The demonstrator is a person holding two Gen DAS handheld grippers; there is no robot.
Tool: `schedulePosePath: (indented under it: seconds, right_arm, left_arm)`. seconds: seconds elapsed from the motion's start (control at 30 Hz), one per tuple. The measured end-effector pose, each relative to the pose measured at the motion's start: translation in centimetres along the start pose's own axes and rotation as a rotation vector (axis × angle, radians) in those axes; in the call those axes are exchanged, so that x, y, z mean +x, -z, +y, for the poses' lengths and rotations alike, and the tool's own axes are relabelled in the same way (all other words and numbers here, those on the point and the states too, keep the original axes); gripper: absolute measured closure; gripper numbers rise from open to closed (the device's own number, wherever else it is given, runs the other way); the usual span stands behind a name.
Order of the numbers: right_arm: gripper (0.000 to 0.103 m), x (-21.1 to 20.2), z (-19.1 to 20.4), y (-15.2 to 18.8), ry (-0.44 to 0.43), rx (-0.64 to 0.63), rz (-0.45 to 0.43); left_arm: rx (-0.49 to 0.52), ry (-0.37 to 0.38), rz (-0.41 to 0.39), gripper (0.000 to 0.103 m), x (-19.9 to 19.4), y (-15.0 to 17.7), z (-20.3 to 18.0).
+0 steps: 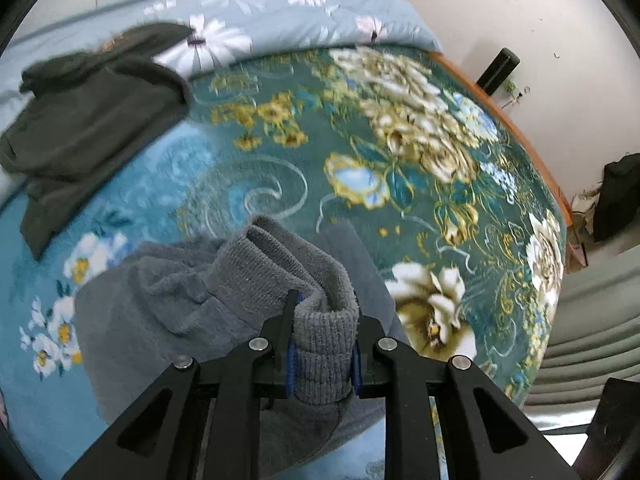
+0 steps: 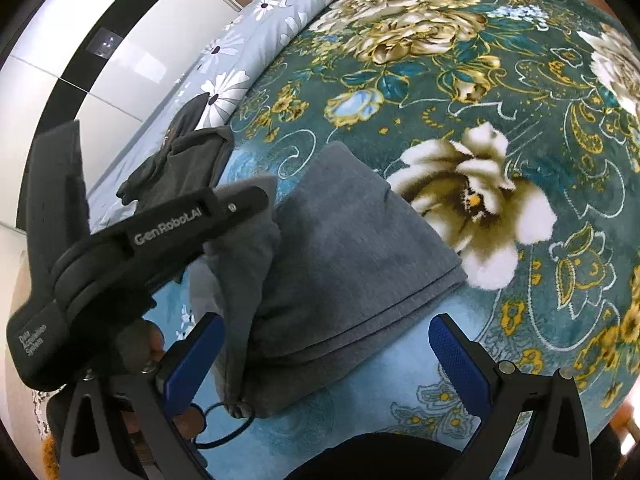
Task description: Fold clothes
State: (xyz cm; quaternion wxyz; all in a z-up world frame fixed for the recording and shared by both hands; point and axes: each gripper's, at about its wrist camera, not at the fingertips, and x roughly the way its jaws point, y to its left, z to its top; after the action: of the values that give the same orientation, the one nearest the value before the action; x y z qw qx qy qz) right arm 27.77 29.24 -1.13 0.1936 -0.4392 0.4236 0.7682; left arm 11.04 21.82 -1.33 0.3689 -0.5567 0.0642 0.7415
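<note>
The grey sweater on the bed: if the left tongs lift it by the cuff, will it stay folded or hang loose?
The grey sweater probably hangs loose: the sleeve already droops from the left tongs. Its stacked folded layers may slide apart. The ribbed cuff likely grips well, not slippery.

Your left gripper matt black plastic, grey garment ribbed fleecy knit, blanket plush pile at 12 o'clock.

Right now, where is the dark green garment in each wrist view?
Left wrist: the dark green garment lies crumpled at upper left, on the blanket's far edge.
Right wrist: it sits left of centre, partly behind the left gripper.
Shared landmark: the grey sweater, nearer than the garment in both.
</note>
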Motion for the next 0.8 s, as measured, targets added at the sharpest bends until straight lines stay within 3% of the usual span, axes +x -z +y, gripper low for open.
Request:
schedulePosePath:
  seconds: [0.53, 0.8]
  right_arm:
    - [0.000, -0.3, 1.3, 0.4, 0.058, -0.037, -0.013]
    - [0.000, -0.4, 2.2, 0.7, 0.103, -0.068, -0.018]
  left_arm:
    - [0.027, 0.112, -0.009, 0.070, -4.6, 1.2, 2.3]
    - [-0.019, 0.109, -0.047, 0.065, -6.6, 1.4, 5.3]
